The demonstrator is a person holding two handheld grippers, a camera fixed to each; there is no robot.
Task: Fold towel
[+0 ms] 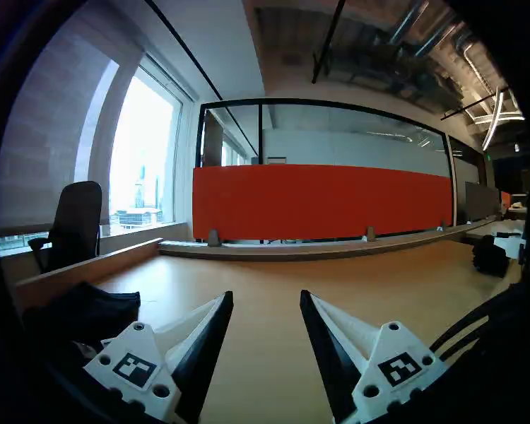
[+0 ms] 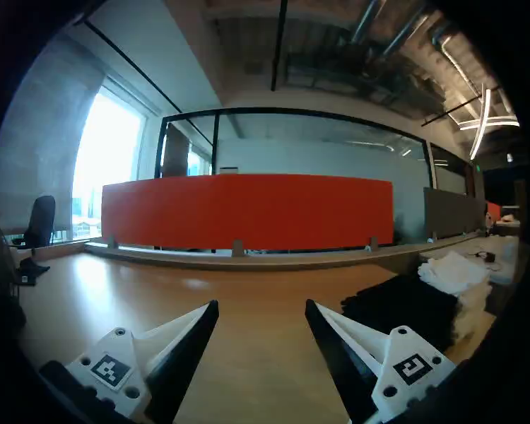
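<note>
You are working over a long light-brown wooden surface (image 1: 279, 275), which is stretching away toward a wide orange partition panel (image 1: 321, 201) that is standing along its far edge in front of glass walls. A tall bright window (image 1: 141, 162) is glowing on the left of the left gripper view, and a black office chair (image 1: 74, 219) is sitting before it, past the edge of the surface. In the right gripper view, a pile of black towels (image 2: 406, 304) is lying on the surface to the right, just beyond the right-hand finger, and a pile of white towels (image 2: 459, 279) is resting against its far side. In the left gripper view, a dark crumpled cloth (image 1: 88, 311) is lying at the near left, just beside the left-hand finger; you cannot tell from here whether it is a towel. You are holding the left tongs (image 1: 266, 295) spread wide, low over bare wood, with nothing between the fingers. You are holding the right tongs (image 2: 261, 304) the same way, parted and gripping nothing.
</note>
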